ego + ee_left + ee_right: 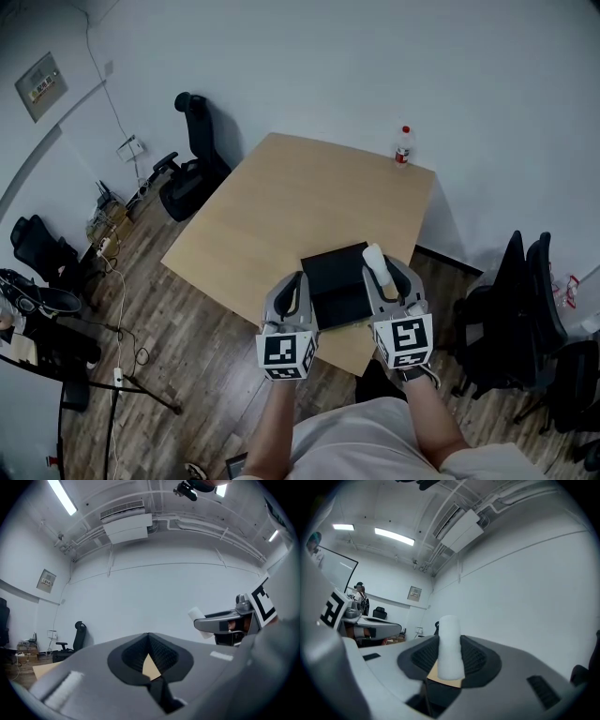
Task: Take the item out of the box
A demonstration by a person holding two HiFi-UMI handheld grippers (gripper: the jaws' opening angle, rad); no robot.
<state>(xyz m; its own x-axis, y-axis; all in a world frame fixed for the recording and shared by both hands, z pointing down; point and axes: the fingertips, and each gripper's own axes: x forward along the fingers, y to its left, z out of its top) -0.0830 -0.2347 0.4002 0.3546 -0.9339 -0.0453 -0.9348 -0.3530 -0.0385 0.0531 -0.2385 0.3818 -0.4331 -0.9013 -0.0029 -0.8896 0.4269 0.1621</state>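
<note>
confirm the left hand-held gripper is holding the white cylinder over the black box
No. The right hand-held gripper holds the white cylindrical item over the flat black box, as the right gripper view shows; the left hand-held gripper holds nothing.
</note>
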